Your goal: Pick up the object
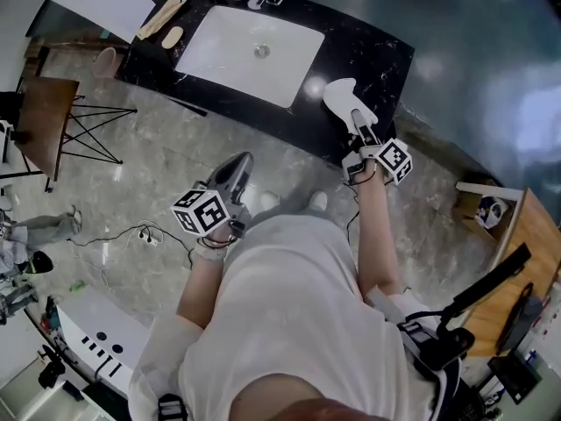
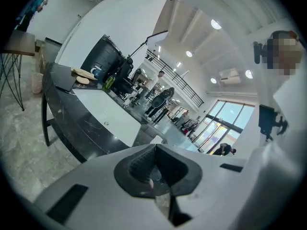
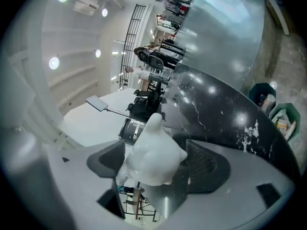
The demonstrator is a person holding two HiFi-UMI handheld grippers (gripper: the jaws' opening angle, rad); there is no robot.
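**Right gripper closed on a white figurine at the black counter; left gripper shut with nothing in it.**

The right gripper point(image 3: 158, 163) has its dark ribbed pads point(image 3: 207, 166) against either flank of the glossy white figurine point(image 3: 152, 152), whose pointed top juts past the jaw tips. The left gripper point(image 2: 154, 150) has its pads together with nothing between them. In the head view it hangs over the grey stone floor point(image 1: 158, 160), just in front of the person's body. The right gripper reaches out over the front right part of the black marble counter point(image 1: 368, 55). The white sink point(image 1: 250, 46) is set into the counter to its left, well apart from it, and wooden boards point(image 1: 162, 17) lie at the far left end.
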